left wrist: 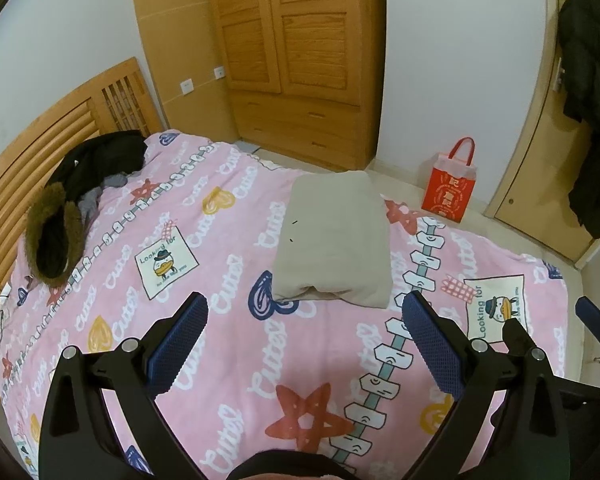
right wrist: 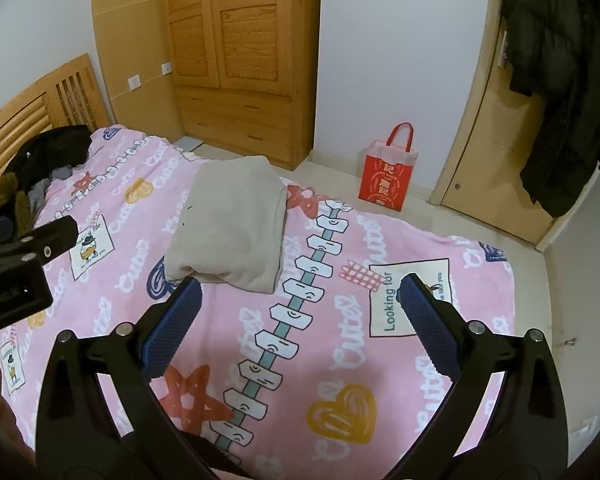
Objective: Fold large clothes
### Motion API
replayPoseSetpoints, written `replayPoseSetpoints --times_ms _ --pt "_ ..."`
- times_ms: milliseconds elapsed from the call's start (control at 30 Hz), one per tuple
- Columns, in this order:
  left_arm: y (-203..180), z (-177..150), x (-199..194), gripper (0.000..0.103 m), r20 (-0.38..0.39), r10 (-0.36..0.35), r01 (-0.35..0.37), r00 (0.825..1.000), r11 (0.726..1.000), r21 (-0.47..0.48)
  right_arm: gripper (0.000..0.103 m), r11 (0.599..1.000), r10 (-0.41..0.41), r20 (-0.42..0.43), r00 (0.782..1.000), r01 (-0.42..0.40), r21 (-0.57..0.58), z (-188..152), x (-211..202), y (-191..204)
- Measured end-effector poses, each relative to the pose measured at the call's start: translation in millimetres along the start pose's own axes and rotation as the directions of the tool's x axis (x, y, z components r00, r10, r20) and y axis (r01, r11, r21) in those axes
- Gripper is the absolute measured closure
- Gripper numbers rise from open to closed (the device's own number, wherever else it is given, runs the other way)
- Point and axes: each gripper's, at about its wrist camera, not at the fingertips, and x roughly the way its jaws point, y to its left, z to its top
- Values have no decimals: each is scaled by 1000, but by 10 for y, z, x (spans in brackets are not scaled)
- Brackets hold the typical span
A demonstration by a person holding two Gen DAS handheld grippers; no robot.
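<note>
A beige garment [left wrist: 334,240] lies folded into a thick rectangle on the pink patterned bedspread [left wrist: 228,352]; the right wrist view shows the same bundle [right wrist: 230,224] on the bedspread [right wrist: 340,340]. My left gripper [left wrist: 306,310] hovers above the bed just in front of the bundle, open, nothing between its blue pads. My right gripper [right wrist: 300,292] is also open and empty, close to the bundle's near edge. The right gripper [left wrist: 552,328] shows at the right edge of the left wrist view. The left gripper [right wrist: 24,248] appears at the left edge of the right wrist view.
A black coat with a fur-trimmed hood [left wrist: 64,216] and grey clothes lie by the wooden headboard [left wrist: 40,148]. A wooden wardrobe [left wrist: 296,52] stands beyond the bed. A red gift bag [left wrist: 450,184] sits on the floor near a door [right wrist: 496,152] hung with a black jacket [right wrist: 564,80].
</note>
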Motion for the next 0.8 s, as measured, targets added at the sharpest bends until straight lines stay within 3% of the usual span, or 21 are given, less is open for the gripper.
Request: replayPoseSetpoints --times_ms 800 --pt "-38 29 24 8 0 24 -24 1000 1000 -11 6 1000 16 -13 1000 -17 -13 10 72 17"
